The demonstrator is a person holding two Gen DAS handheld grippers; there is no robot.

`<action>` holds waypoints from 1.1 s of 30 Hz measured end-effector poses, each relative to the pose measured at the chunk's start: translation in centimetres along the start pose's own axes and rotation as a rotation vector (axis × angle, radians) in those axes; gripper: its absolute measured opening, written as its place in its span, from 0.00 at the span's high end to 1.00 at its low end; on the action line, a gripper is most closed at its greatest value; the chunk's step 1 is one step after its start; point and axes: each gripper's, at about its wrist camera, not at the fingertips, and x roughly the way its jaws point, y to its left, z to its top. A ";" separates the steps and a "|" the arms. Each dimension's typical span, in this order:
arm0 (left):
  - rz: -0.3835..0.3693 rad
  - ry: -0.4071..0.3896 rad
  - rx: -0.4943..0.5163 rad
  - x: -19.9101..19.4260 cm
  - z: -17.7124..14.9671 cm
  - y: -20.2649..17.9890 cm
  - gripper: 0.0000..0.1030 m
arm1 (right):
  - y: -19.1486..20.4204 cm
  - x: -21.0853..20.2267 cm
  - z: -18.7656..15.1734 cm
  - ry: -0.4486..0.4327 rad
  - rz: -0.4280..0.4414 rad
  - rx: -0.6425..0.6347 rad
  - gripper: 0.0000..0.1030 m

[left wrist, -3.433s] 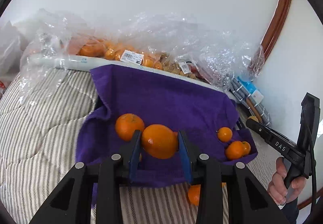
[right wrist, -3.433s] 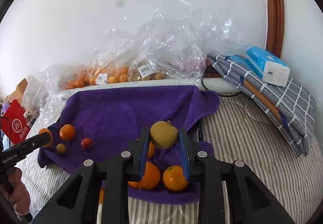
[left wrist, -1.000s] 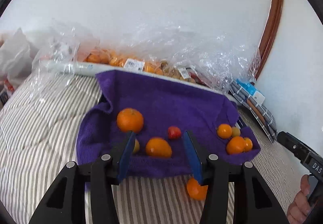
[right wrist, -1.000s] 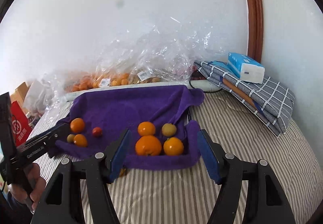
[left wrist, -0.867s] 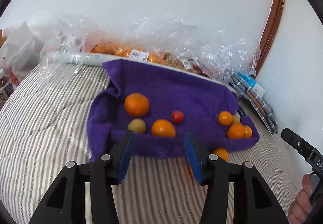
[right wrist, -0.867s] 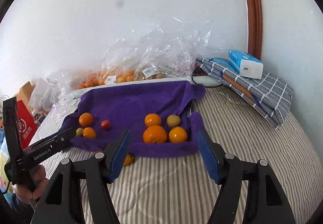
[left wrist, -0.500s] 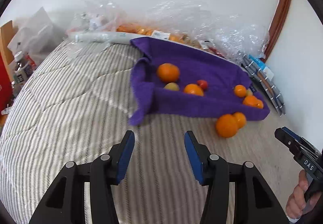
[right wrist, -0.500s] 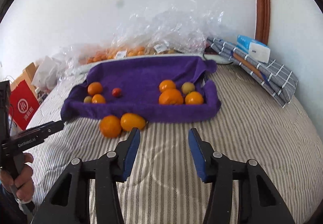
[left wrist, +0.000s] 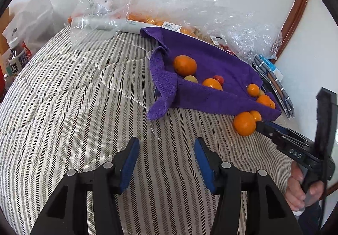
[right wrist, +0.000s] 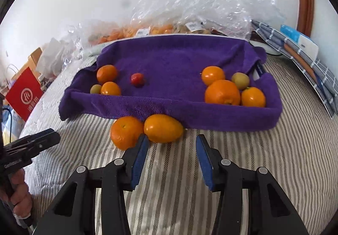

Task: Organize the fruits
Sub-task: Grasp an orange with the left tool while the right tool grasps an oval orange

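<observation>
2 loose oranges by purple towel tray [right wrist: 169, 106], 8 fruits inside
Round orange [right wrist: 126, 135] touching oval orange [right wrist: 163, 131]; L claw [left wrist: 166, 163] & R claw [right wrist: 171, 157] both apart, empty; red bag [right wrist: 24, 93] in R view only

"DAS" on right hand-held gripper [left wrist: 274, 130]; "茶" on bottle [left wrist: 15, 61] label; round white logo on red bag [right wrist: 24, 93]

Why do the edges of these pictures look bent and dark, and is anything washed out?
Both wrist views are fisheye: black corners, and the striped bedcover bulges like a dome. In the right wrist view, the plastic bags glare white from bright daylight, while the purple towel and oranges stay sharp. Shadows are soft in both.
</observation>
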 end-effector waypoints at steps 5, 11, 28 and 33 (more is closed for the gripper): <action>-0.002 -0.017 -0.018 -0.4 -0.2 0.1 0.45 | 0.6 1.2 0.7 0.011 0.003 -0.038 0.51; 0.008 -0.017 -0.021 -0.2 -0.1 0.2 0.45 | 0.9 2.3 1.1 0.038 0.017 -0.050 0.66; -0.001 0.023 0.004 0.7 -0.2 -2.6 0.45 | -4.9 -4.4 -3.6 -0.055 -0.112 -0.007 0.66; -0.024 0.040 0.097 2.3 0.3 -7.4 0.45 | -6.1 -4.6 -4.3 -0.068 -0.122 -0.007 0.66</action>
